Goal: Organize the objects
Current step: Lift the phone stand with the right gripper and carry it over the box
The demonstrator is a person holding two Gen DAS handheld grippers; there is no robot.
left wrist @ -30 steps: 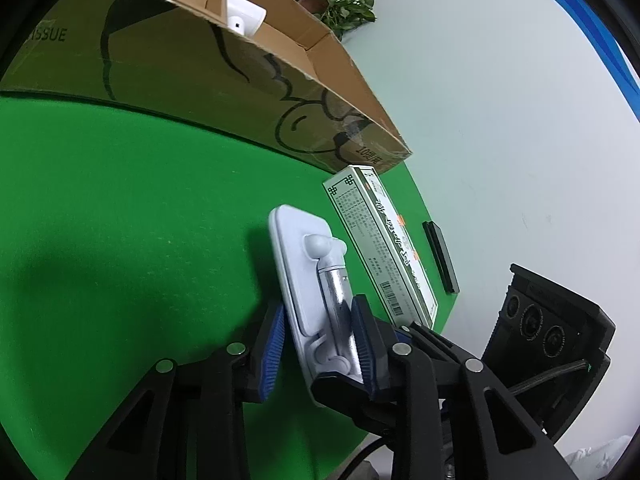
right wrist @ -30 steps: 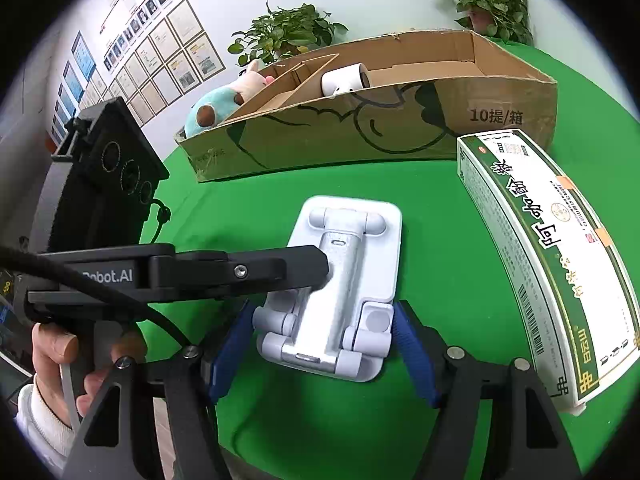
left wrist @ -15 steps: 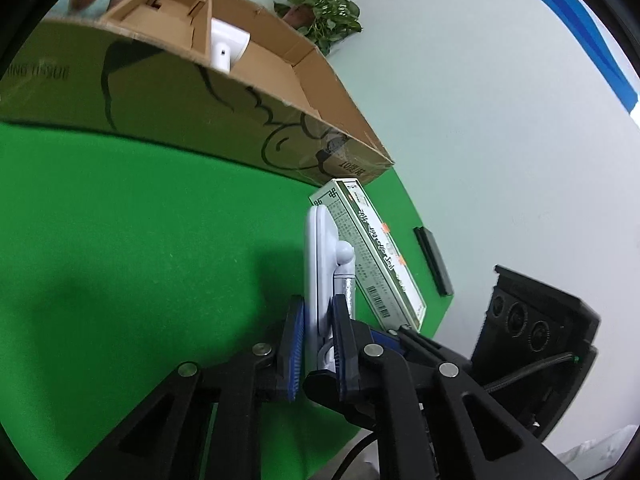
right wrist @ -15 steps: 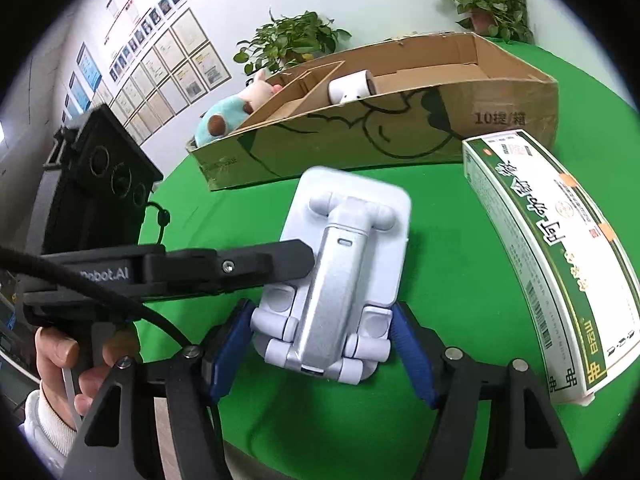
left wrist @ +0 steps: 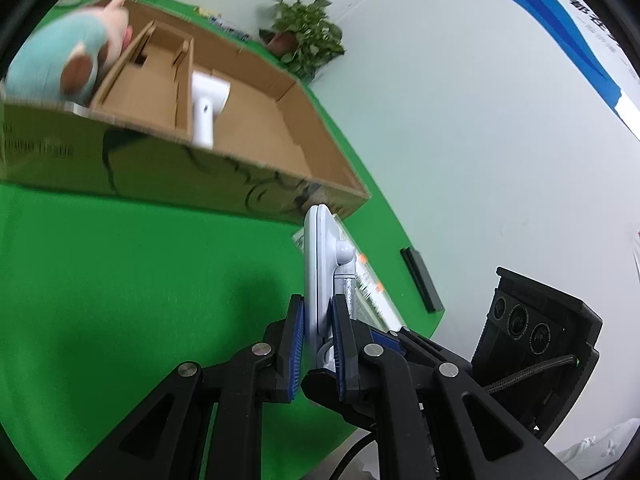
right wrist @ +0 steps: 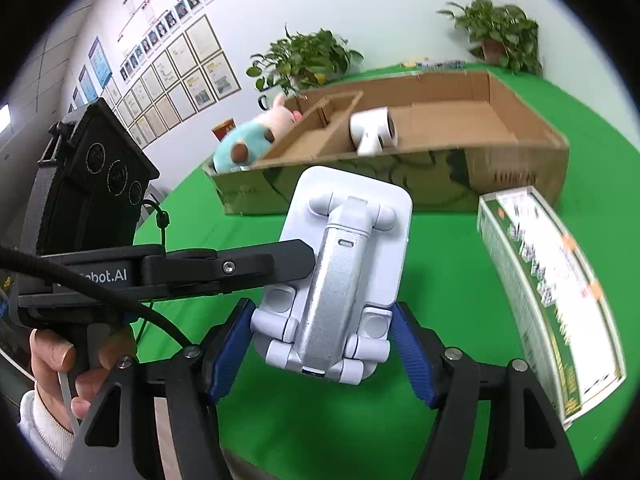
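Stand: white folded plastic phone stand [right wrist: 340, 280], edge clamped between left gripper [left wrist: 318, 344] pads.
Right gripper [right wrist: 320, 356]: fingers apart, flanking stand's lower end; contact unclear.
Writing: "bot.AI" on left gripper.

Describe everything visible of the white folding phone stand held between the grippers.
The white plastic folding phone stand has a flat rounded-rectangle plate, a silvery central arm with a small slot, and round white hinge knuckles at both ends. It is folded flat and raised clear of the green cloth, tilted with its far end higher. The left gripper is shut on its thickness, blue pads on either face. The right gripper is shut on its near end, blue pads against both sides.
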